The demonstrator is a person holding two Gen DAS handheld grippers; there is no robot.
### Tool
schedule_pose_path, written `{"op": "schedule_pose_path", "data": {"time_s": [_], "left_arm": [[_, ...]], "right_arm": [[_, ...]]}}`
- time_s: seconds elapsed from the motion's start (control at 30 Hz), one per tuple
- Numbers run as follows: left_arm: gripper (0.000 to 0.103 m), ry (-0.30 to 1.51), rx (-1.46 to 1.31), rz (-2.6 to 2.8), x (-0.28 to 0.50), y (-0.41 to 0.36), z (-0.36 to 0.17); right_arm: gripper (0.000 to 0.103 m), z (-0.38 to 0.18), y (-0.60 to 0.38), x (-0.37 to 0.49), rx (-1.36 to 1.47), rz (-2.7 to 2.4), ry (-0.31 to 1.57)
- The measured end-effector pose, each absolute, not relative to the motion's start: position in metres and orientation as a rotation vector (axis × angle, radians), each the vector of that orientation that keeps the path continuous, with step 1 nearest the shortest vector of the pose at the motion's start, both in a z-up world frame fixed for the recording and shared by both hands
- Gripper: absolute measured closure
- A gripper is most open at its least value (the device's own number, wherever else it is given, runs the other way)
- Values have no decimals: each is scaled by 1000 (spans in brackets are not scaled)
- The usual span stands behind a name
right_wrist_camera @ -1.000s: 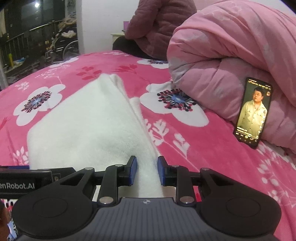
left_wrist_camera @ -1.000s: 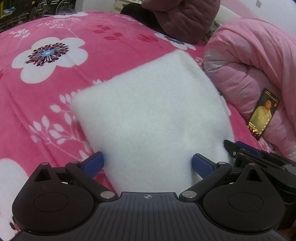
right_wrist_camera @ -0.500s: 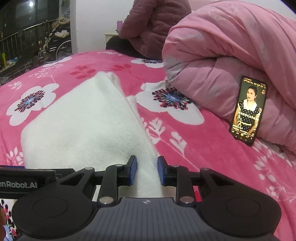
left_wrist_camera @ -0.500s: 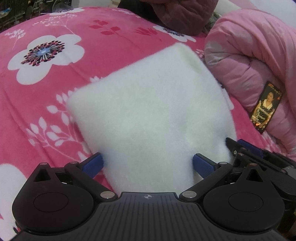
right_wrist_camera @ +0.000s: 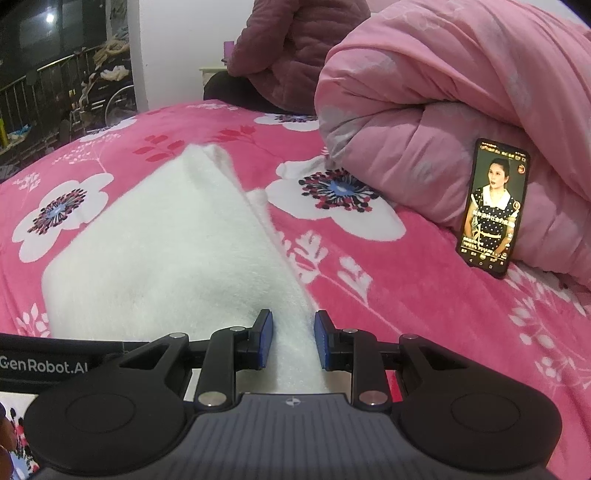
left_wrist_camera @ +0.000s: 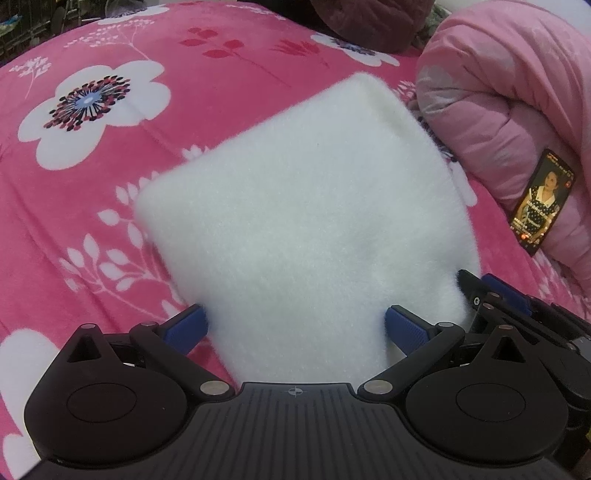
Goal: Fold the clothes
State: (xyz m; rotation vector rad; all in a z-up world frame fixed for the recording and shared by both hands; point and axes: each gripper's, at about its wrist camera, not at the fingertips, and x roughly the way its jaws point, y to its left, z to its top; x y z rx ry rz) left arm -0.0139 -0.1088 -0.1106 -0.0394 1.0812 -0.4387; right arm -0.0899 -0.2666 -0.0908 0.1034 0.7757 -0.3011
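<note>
Left wrist view: the left hand-held gripper (left_wrist_camera: pixel 293 328) stands with its blue pads wide apart, one at each side of the near end of a folded white fleece garment (left_wrist_camera: pixel 306 221). The cloth fills the gap between them; whether the pads actually press on its edges cannot be told. The garment lies on a bed under a pink floral blanket (left_wrist_camera: pixel 110 177), a rough rectangle running away from the camera toward the upper right. To its right, a rolled pale pink quilt (left_wrist_camera: pixel 509 96) sits on the bed, with a phone (left_wrist_camera: pixel 541 201) propped against it, screen lit. At the garment's near right corner the right hand-held gripper (left_wrist_camera: pixel 480 286) shows, its black fingers and blue pads at the cloth's edge. A dark maroon padded garment (left_wrist_camera: pixel 373 18) lies at the far end of the bed.

Right wrist view: the right hand-held gripper (right_wrist_camera: pixel 293 341) has its pads drawn close and clamped on the right edge of the white fleece garment (right_wrist_camera: pixel 166 251), with a narrow band of cloth between them. The folded edge runs from the pads up to a far corner. The phone (right_wrist_camera: pixel 493 206) leans upright against the quilt (right_wrist_camera: pixel 461 92), well right of the garment. The left gripper's body, lettered GenRobot.AI, crosses the lower left.
</note>
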Motion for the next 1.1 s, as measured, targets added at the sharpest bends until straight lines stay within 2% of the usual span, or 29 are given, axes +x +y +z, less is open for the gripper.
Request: {"op": "schedule_pose_path", "data": {"time_s": [1.1], "left_arm": [[0, 1108, 14, -447, -10, -113, -113]], "right_arm": [[75, -99, -276, -107, 189, -269, 694]]}}
